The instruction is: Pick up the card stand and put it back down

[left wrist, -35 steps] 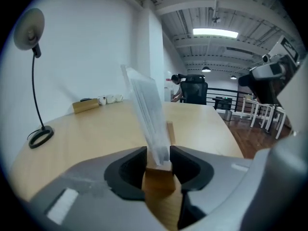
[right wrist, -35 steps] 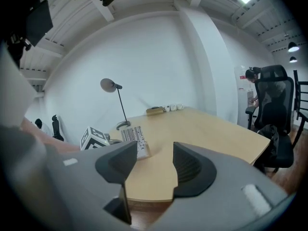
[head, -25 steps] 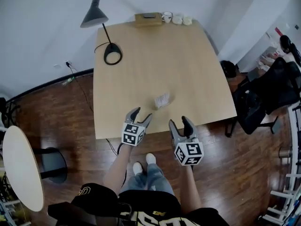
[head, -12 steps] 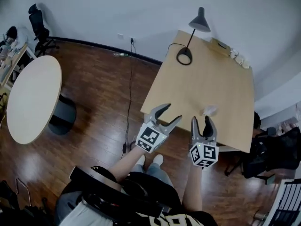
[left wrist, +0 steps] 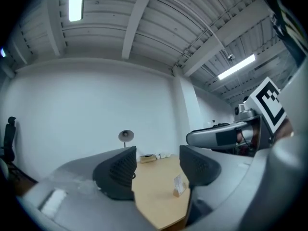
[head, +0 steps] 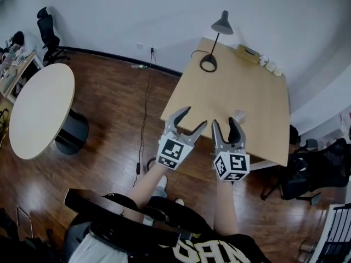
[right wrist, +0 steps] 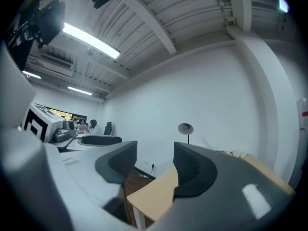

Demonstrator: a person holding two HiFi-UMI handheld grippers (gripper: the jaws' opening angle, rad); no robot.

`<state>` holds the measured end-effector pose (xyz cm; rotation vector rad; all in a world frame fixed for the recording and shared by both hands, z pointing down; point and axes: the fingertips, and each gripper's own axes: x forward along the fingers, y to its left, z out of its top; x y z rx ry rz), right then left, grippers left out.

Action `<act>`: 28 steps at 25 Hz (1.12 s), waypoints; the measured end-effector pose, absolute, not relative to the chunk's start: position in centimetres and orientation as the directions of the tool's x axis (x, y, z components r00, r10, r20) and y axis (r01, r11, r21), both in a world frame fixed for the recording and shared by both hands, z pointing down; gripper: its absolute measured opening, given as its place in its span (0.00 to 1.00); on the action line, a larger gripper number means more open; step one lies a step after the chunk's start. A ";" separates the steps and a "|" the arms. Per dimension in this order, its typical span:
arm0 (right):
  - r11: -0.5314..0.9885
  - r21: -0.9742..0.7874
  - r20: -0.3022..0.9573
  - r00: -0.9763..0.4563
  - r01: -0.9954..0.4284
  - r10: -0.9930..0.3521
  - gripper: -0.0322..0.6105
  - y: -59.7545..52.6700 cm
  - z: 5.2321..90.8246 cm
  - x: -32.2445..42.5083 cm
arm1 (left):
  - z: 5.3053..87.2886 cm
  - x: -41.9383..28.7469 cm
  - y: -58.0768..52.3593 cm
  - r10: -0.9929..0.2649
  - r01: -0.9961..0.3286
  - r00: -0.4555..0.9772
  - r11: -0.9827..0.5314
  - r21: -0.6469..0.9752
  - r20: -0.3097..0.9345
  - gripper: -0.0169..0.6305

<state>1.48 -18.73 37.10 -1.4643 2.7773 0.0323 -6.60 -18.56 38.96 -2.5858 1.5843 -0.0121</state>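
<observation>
Right now we hold both grippers in the air at the near edge of the table (head: 249, 86), and neither has anything in it. Our left gripper (head: 193, 118) hangs over the near left corner with its jaws spread and opening wider. In its own view only air lies between the pads, and the wooden top shows through the gap. Our right gripper (head: 225, 121) sits just beside it, above the middle of the near edge. Its jaws are parted too and empty, and through them we see a corner of the table and the dark floor (head: 109, 92) beyond.

The card stand (left wrist: 179, 186) stands upright on the table, close to the near edge and about midway along it, apart from both grippers. In the left gripper view it appears low beside the right-hand jaw, a pale card in a small tan base. In the head view it is a small pale shape just past the tip of the right gripper, partly covered by it.

At the far left corner a black desk lamp (head: 222, 24) stands with its round base on the table. Along the far edge lie a flat wooden box (head: 245, 52) and a few white cups (head: 270, 64). Off to the left on the floor stands a round table (head: 38, 114), and a dark office chair (head: 315, 171) sits by the table's right edge.
</observation>
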 end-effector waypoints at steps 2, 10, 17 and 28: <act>0.563 0.032 -0.014 -0.564 -0.826 -0.826 0.42 -16.5 36.8 3.2 | 38.6 -5.0 -16.9 -0.890 -0.889 0.452 -0.446 -0.102 -0.057 0.48; 0.523 0.059 0.018 -0.523 -0.850 -0.852 0.46 -10.8 38.5 9.6 | 38.7 0.9 -11.6 -0.880 -0.877 0.473 -0.465 -0.123 -0.046 0.48; 0.450 0.091 0.000 -0.452 -0.888 -0.892 0.47 -9.8 38.1 10.2 | 37.7 1.5 -10.9 -0.844 -0.840 0.534 -0.524 -0.138 -0.051 0.46; 0.350 0.114 0.024 -0.350 -0.930 -0.937 0.47 -10.7 39.0 9.9 | 35.9 -1.0 -11.2 -0.832 -0.842 0.534 -0.505 -0.191 -0.153 0.45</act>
